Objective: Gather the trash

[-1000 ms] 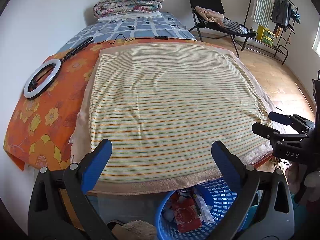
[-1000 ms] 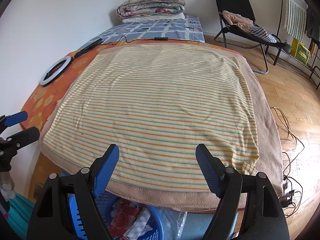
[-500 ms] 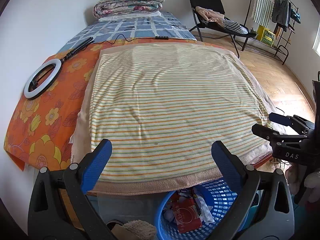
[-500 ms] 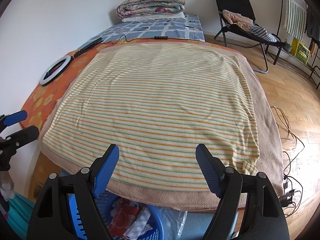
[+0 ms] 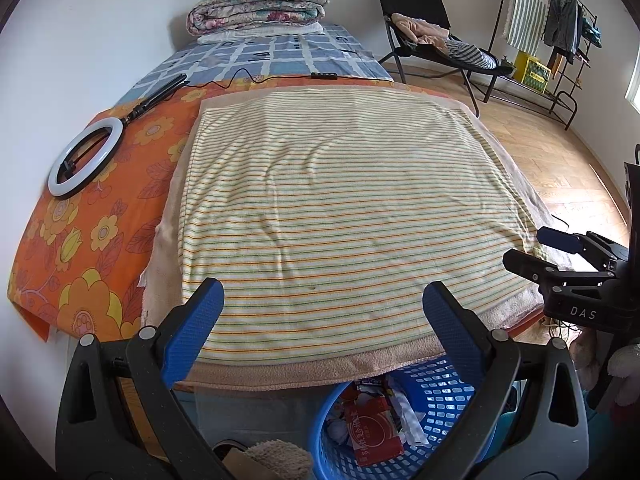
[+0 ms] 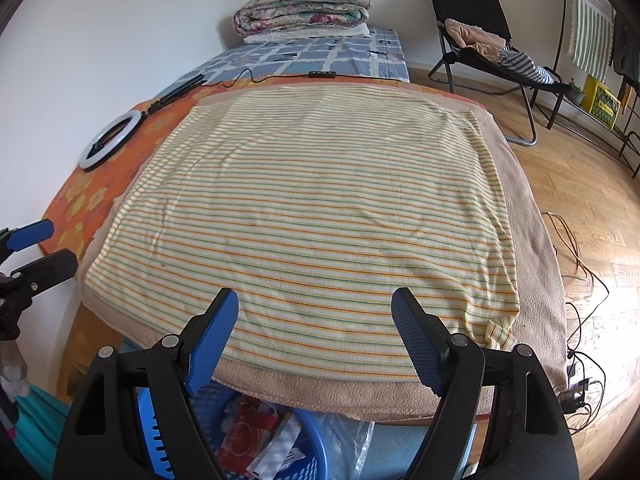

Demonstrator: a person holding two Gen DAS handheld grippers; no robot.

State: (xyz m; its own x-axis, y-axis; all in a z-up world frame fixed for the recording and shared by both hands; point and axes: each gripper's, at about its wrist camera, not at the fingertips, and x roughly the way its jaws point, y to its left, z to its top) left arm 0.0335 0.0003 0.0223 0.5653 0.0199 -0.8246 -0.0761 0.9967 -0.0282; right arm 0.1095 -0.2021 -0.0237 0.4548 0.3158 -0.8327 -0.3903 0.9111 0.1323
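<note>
Both grippers held side by side over the near edge of the bed, jaws spread wide and pinching nothing: left gripper (image 5: 322, 304), right gripper (image 6: 314, 312). Striped sheet (image 5: 340, 200) flat and bare of litter; no loose trash visible on it from either wrist view. Trash (image 5: 372, 428) lying in the blue basket (image 5: 444, 396), tucked just below the bed edge and partly under the tan blanket (image 5: 304, 368); a red wrapper and white scraps visible inside, also seen in the right view (image 6: 248, 428). Task judged near its end, or paused for a scan. For a sound finish: sweep each camera along the orange cloth (image 5: 100, 208), around the ring light (image 5: 84, 160) and over the floor (image 6: 580, 184) for strays before stopping. For any stray found: approach with jaws open, straddle the piece, close firmly, lift clear of the fabric to avoid snagging the sheet, then release well above the basket mouth rather than at its rim. Cables on the floor best avoided.
</note>
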